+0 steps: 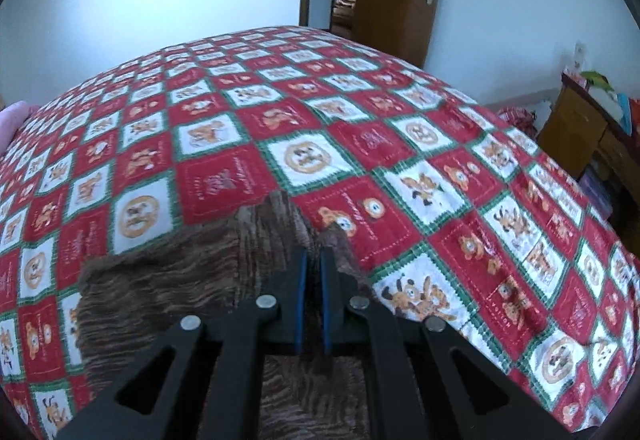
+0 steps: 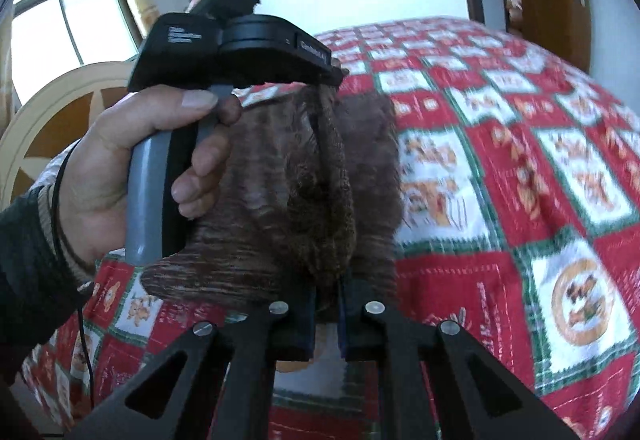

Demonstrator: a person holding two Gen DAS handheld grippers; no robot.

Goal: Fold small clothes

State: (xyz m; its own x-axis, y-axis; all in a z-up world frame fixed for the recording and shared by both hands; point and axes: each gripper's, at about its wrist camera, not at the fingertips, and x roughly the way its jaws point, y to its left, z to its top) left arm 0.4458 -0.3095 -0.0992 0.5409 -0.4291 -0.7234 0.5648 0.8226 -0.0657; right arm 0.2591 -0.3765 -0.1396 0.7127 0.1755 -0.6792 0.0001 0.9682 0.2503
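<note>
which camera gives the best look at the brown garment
The right wrist view: the brown garment hangs in full between both grippers. The left wrist view shows only a bunched part behind the left gripper.

Both tongs [image 1: 314, 260] [image 2: 328, 292] apparently clamped.

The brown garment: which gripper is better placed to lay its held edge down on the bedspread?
Probably the left gripper: it pinches the brown garment low over the bedspread. The right gripper holds hanging cloth.
</note>
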